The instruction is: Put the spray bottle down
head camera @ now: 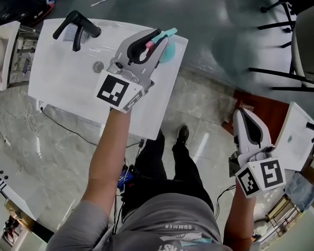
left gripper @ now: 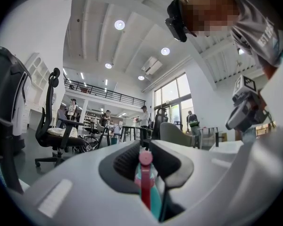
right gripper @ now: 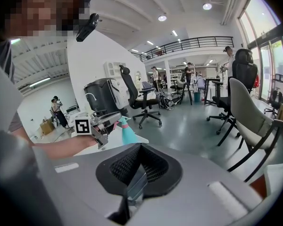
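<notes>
Shirt (head camera: 172,224): grey, nearest the lens at the bottom of the head view; both forearms reach out from it.
Black tool (head camera: 76,25): lies on the far left part of the white worktop (head camera: 68,82); a small round thing (head camera: 98,66) lies near it, to its right. Neither is touched.
Left hand-held gripper (head camera: 152,38): held level over the worktop's far right corner, jaws clamped on the head of the spray bottle (head camera: 169,51).
Spray bottle: teal body, pink trigger. It stands roughly upright at that corner in the right gripper view. Cannot tell whether its base touches the worktop.
Handling (judged): light, smooth plastic, stiff enough not to crush. Fill level not visible, so its weight is uncertain. It may swing under a grip this high.
Where to hold (judged): at the neck, clear of the trigger. Set the base flat, well in from the edge.
Right hand-held gripper (head camera: 247,120): well apart at the right, off the worktop, jaws pressed together with nothing between them.
</notes>
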`<state>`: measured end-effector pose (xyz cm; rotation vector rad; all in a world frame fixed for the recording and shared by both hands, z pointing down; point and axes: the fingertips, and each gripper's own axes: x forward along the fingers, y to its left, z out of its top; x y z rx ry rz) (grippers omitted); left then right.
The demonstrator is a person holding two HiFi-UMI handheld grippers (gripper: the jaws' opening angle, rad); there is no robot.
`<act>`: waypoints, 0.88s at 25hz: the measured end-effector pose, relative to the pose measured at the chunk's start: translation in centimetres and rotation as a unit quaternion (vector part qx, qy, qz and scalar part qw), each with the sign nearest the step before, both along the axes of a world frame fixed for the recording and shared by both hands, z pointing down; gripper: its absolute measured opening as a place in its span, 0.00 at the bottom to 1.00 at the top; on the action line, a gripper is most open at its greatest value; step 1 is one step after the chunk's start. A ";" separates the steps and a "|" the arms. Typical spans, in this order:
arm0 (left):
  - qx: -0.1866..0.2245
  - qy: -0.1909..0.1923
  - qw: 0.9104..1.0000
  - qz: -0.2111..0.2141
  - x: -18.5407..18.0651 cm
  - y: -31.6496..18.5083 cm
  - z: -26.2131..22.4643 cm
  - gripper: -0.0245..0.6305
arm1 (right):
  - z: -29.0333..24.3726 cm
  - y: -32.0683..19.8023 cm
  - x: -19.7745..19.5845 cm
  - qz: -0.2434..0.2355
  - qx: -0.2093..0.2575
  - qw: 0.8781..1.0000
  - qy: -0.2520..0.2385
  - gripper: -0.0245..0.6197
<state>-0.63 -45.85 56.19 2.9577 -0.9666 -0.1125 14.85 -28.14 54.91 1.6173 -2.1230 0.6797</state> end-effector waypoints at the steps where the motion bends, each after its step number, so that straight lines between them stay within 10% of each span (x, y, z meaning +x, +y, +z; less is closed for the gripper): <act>1: -0.002 -0.002 1.000 0.003 0.0 0.1 0.1 0.14 | -0.1 0.1 0.0 0.000 0.001 1.000 0.000 0.04; 22: 0.015 -0.054 0.998 -0.027 -1.4 2.9 -3.8 0.44 | -4.0 2.0 -0.4 -0.024 0.039 0.999 -0.007 0.04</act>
